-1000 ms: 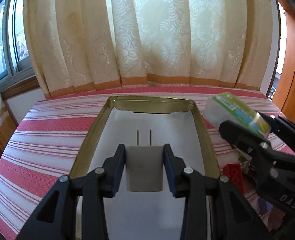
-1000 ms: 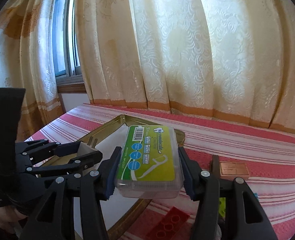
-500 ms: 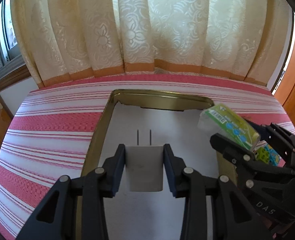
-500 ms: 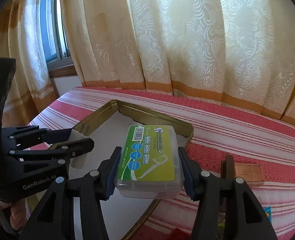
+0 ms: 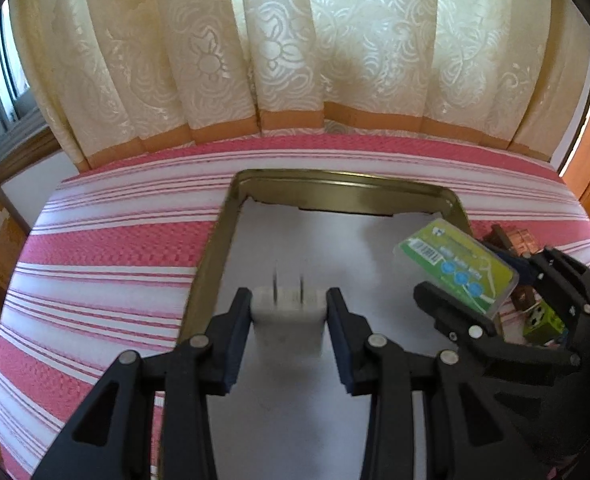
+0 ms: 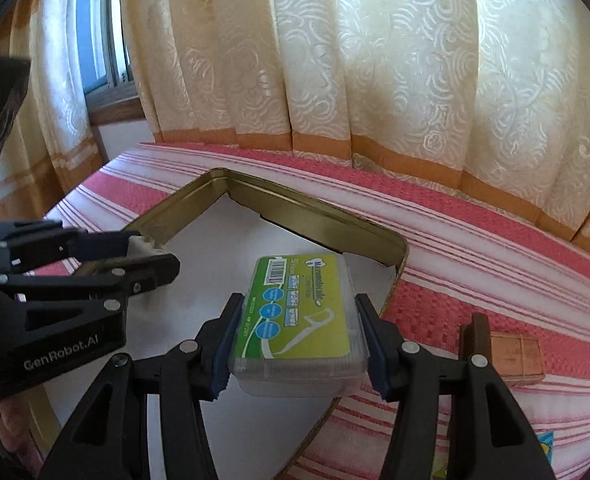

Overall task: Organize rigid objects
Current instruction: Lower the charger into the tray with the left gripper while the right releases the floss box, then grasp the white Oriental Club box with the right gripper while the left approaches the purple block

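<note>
In the left wrist view, the left gripper [image 5: 289, 312] is squeezed tight on a white plug [image 5: 288, 318]. Its two metal pins point away from the camera. The plug hangs over the white floor of the gold tray [image 5: 211, 264], near the tray's left wall. It looks a bit blurry. The right gripper [image 5: 475, 300] comes in from the right side with a green box [image 5: 457, 264].

To do this step well, I think the plug should go low, close to the floor, before the fingers let go. It should also sit apart from the wall, so there is room for the box.

In the right wrist view, the right gripper [image 6: 297, 344] is clamped on the green box [image 6: 301, 312], one finger on each long side. The box hangs over the right part of the tray [image 6: 279, 200], near its edge. A small brown block [image 6: 515, 360] lies outside on the striped cloth [image 6: 475, 248].

The box should move a little more inside, I think, then go down flat.
</note>
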Motion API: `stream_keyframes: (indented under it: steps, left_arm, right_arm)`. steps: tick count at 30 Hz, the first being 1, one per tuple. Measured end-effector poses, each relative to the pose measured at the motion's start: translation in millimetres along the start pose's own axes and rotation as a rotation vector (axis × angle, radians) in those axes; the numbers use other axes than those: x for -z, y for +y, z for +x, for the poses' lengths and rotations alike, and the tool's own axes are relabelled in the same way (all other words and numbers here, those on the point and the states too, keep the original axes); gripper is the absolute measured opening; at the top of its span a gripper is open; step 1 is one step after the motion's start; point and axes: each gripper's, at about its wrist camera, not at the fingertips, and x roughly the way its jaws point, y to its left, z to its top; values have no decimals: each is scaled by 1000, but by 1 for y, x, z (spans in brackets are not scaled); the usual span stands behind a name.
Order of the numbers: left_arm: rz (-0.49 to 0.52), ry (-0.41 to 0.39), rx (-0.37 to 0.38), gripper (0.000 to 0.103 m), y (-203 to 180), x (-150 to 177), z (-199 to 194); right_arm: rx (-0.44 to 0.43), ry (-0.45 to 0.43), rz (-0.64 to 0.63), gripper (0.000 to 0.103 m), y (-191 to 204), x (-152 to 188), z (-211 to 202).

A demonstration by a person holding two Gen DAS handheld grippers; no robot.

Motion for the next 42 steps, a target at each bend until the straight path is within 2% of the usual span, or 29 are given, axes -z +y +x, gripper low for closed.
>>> stream_keyframes:
  steps: [3, 8, 11, 13, 16, 19, 25, 30, 34, 42]
  left_arm:
    - [17, -34, -21, 47, -2, 0, -7]
    - [26, -115, -43, 72, -3, 9, -31]
    - [18, -156, -56, 73, -6, 18, -44]
    - [13, -182, -40, 73, -8, 25, -54]
    - [6, -238, -50, 80, -8, 37, -74]
    - [-31, -283, -78, 92, -1, 50, -90]
    - [-72, -321, -85, 94, 0, 83, -109]
    - [-43, -346, -59, 94, -32, 110, -120]
    - [1, -350, -1, 94, -66, 122, -127]
    - [78, -313, 72, 95, -123, 138, -122]
  right_arm:
    - [-9, -18, 11, 64, -1, 2, -3]
    - [-36, -61, 53, 68, -9, 7, -21]
    - [-81, -101, 89, 71, -18, 11, -41]
    - [-81, -121, 87, 71, -24, 14, -56]
    - [-66, -157, 99, 72, -40, 21, -81]
    - [-49, -185, 121, 77, -61, 34, -109]
    - [41, -231, 140, 78, -92, 83, -164]
    - [102, -231, 198, 79, -113, 134, -191]
    - [131, -199, 223, 79, -120, 159, -198]
    - [110, -115, 247, 79, -110, 188, -182]
